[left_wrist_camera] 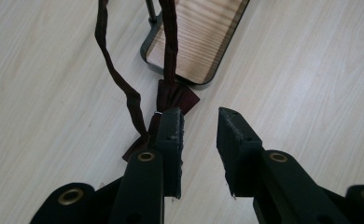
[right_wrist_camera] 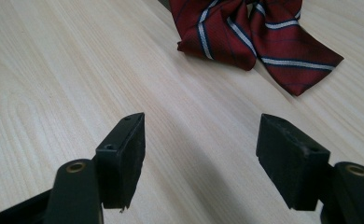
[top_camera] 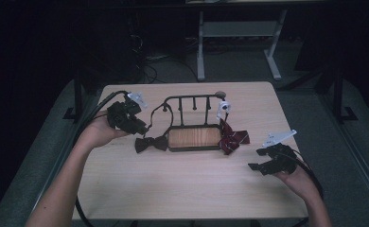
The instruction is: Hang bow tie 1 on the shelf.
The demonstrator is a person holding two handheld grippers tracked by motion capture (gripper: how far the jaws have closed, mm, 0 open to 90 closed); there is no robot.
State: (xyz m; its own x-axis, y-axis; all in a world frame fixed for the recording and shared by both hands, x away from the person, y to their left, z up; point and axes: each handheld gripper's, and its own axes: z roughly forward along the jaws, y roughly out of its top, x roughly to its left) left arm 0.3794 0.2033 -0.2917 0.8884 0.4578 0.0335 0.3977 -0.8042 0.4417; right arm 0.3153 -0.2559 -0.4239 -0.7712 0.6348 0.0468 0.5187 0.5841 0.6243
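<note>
Seemingly halfway: the dark bow tie (top_camera: 151, 143) lies beside the rack (top_camera: 193, 138), its strap looped over the rail, left gripper (left_wrist_camera: 199, 122) part-open and empty, right gripper (right_wrist_camera: 201, 140) wide, empty, striped tie (right_wrist_camera: 259, 32) untouched.

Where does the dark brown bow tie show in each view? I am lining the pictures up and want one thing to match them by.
High view: the dark brown bow tie lies on the table just left of the wooden-based rack, its strap looped up onto the rack.
Left gripper view: bow tie at centre, partly behind the tip of the near jaw.
Right gripper view: not in it.
Shared landmark: the light wood table.
</note>
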